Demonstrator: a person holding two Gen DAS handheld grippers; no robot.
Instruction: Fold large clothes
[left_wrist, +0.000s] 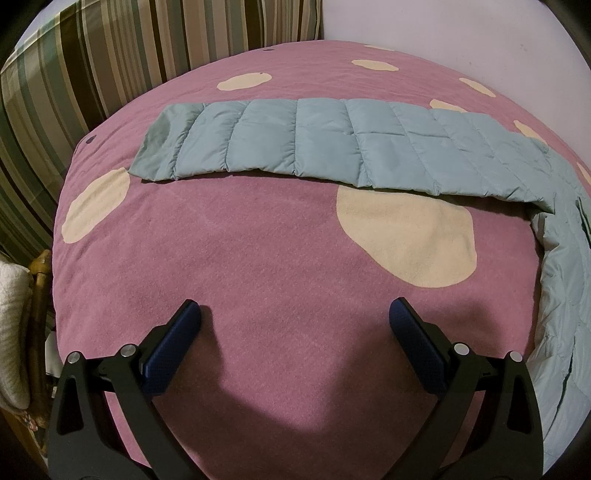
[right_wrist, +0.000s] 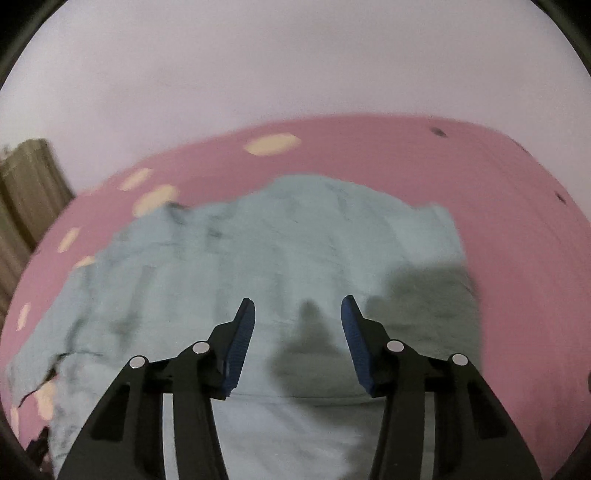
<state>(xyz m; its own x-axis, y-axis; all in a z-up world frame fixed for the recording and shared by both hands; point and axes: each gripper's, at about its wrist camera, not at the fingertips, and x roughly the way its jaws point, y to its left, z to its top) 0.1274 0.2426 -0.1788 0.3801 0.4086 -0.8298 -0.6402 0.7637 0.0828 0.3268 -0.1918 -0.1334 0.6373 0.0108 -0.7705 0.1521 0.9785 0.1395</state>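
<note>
Puffer jacket spread on the pink bed, both grippers empty above it.

Room: I've got bare pink blanket (left_wrist: 258, 229) w/ cream spots btwn my left gripper (left_wrist: 295, 314) and the jacket's sleeve (left_wrist: 314, 136); striped cushion (left_wrist: 92, 66) blocks the far-left edge, pale wall (left_wrist: 443, 26) runs along the back. L jaws stand wide apart over bare blanket, nothing btwn them, touching nothing. Right gripper (right_wrist: 297, 314) hangs over the jacket body (right_wrist: 280, 240), jaws partway apart, nothing btwn the pads; its shadow falls on the fabric. R view is motion-blurred. Jacket: light blue-grey, quilted; sleeve lies flat and straight across the bed, body is rumpled w/ creases, one edge reaching toward the blanket's near-left side.
</note>
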